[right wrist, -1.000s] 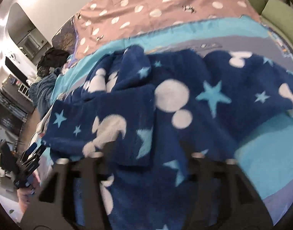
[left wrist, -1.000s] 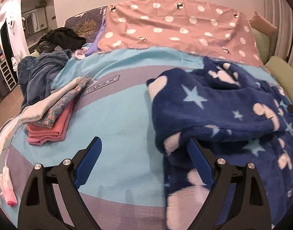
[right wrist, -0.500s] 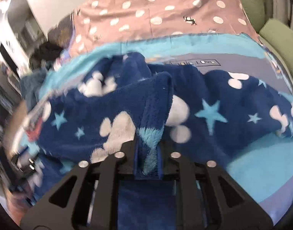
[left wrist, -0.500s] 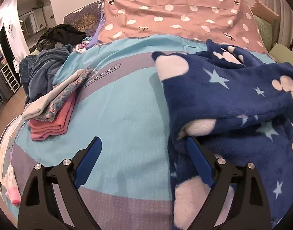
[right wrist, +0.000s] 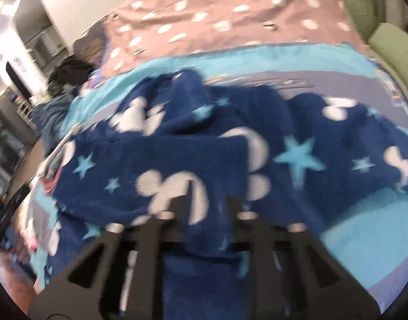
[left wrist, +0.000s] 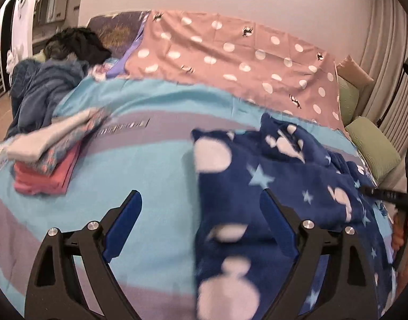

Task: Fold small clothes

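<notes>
A navy fleece garment [left wrist: 278,176] with white mouse heads and light blue stars lies on the bed's blue and grey cover. In the left wrist view my left gripper [left wrist: 201,208] is open and empty, with its right finger over the garment's left edge. In the right wrist view the garment [right wrist: 177,154] has one layer folded across itself. My right gripper [right wrist: 208,208] has its fingers drawn close with a fold of the fleece between them. The right gripper's tip also shows at the right edge of the left wrist view [left wrist: 382,194].
A stack of folded clothes [left wrist: 46,157] lies at the left of the bed. A dark blue heap [left wrist: 41,93] and a black garment [left wrist: 78,42] lie at the far left. A pink dotted sheet [left wrist: 230,56] covers the bed head. Green cushions [left wrist: 372,146] line the right.
My right gripper closed on a fold of the fleece and carried it leftward across the garment. My left gripper stayed open and the view rose slightly.
</notes>
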The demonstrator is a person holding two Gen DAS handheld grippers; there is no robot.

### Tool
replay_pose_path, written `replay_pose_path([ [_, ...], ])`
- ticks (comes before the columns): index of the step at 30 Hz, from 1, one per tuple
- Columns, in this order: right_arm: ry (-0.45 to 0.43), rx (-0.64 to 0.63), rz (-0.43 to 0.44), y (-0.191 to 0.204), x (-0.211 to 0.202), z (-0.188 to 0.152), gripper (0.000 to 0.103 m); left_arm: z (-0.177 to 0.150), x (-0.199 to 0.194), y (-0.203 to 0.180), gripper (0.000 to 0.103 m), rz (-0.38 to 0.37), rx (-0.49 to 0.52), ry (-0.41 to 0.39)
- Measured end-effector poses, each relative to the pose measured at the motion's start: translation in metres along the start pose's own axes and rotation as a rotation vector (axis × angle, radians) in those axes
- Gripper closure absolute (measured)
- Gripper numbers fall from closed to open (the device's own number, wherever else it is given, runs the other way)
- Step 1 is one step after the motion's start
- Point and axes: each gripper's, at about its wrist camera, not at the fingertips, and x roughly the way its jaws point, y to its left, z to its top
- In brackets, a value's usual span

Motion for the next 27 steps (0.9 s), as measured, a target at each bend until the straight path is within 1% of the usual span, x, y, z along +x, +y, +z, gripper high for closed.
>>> replay_pose_path([
  [1,0.036,0.001,-0.007,0.003,0.009,-0.005,0.095,0.0,0.013,-0.009,0.023,0.011,0.031,0.023],
  [2,0.084,-0.001,-0.045,0.004,0.02,-0.011,0.097,-0.004,0.029,-0.017,0.03,0.032,0.069,0.07],
  [3,0.129,-0.006,-0.09,0.003,0.033,-0.019,0.097,-0.012,0.052,-0.027,0.034,0.075,0.126,0.148],
  [4,0.1,-0.01,-0.095,0.001,0.036,-0.024,0.1,-0.019,0.071,-0.031,0.039,0.101,0.156,0.207],
  [5,0.081,-0.017,-0.092,0.002,0.033,-0.025,0.1,-0.031,0.09,-0.032,0.039,0.101,0.147,0.257],
  [7,0.06,-0.008,-0.09,0.001,0.021,-0.025,0.1,-0.027,0.082,-0.03,0.04,0.089,0.118,0.227],
  [8,0.035,-0.007,-0.085,0.002,0.01,-0.026,0.099,-0.023,0.073,-0.03,0.04,0.087,0.112,0.204],
  [10,-0.008,-0.04,-0.068,0.004,-0.007,-0.029,0.097,-0.02,0.055,-0.032,0.041,0.068,0.109,0.168],
  [12,-0.017,-0.074,-0.069,0.004,-0.014,-0.037,0.097,-0.021,0.038,-0.039,0.04,0.032,0.141,0.126],
  [13,-0.001,-0.086,-0.084,0.004,-0.012,-0.041,0.092,-0.024,0.034,-0.045,0.039,0.034,0.178,0.116],
  [14,0.05,-0.1,-0.12,0.0,-0.001,-0.05,0.091,-0.031,0.04,-0.051,0.038,0.067,0.227,0.138],
  [15,0.056,-0.096,-0.127,-0.005,0.003,-0.057,0.091,-0.039,0.053,-0.055,0.038,0.11,0.267,0.192],
  [16,0.035,-0.092,-0.121,-0.004,0.0,-0.06,0.091,-0.048,0.065,-0.056,0.036,0.137,0.28,0.241],
  [17,0.021,-0.09,-0.117,-0.005,-0.006,-0.063,0.087,-0.052,0.067,-0.055,0.036,0.144,0.261,0.237],
  [18,0.006,-0.084,-0.106,-0.007,-0.018,-0.066,0.084,-0.05,0.06,-0.054,0.036,0.147,0.246,0.222],
  [19,-0.03,-0.073,-0.095,-0.011,-0.028,-0.068,0.074,-0.048,0.053,-0.055,0.036,0.143,0.236,0.211],
  [20,-0.094,-0.05,-0.087,-0.021,-0.046,-0.069,0.058,-0.045,0.046,-0.057,0.036,0.121,0.224,0.201],
  [21,-0.135,-0.027,-0.092,-0.031,-0.056,-0.07,0.051,-0.043,0.04,-0.06,0.036,0.098,0.217,0.193],
  [22,-0.167,0.005,-0.099,-0.044,-0.067,-0.07,0.041,-0.04,0.034,-0.065,0.036,0.074,0.217,0.184],
  [23,-0.192,0.085,-0.102,-0.071,-0.079,-0.068,0.036,-0.037,0.028,-0.072,0.036,0.052,0.225,0.171],
  [24,-0.198,0.151,-0.094,-0.09,-0.084,-0.068,0.035,-0.034,0.024,-0.079,0.035,0.038,0.232,0.163],
  [25,-0.206,0.279,-0.076,-0.123,-0.09,-0.069,0.034,-0.032,0.021,-0.088,0.028,0.024,0.236,0.157],
  [26,-0.214,0.395,-0.066,-0.151,-0.093,-0.073,0.034,-0.031,0.019,-0.097,0.019,0.017,0.233,0.155],
  [27,-0.222,0.537,-0.059,-0.186,-0.095,-0.079,0.034,-0.028,0.02,-0.101,0.017,0.014,0.226,0.15],
])
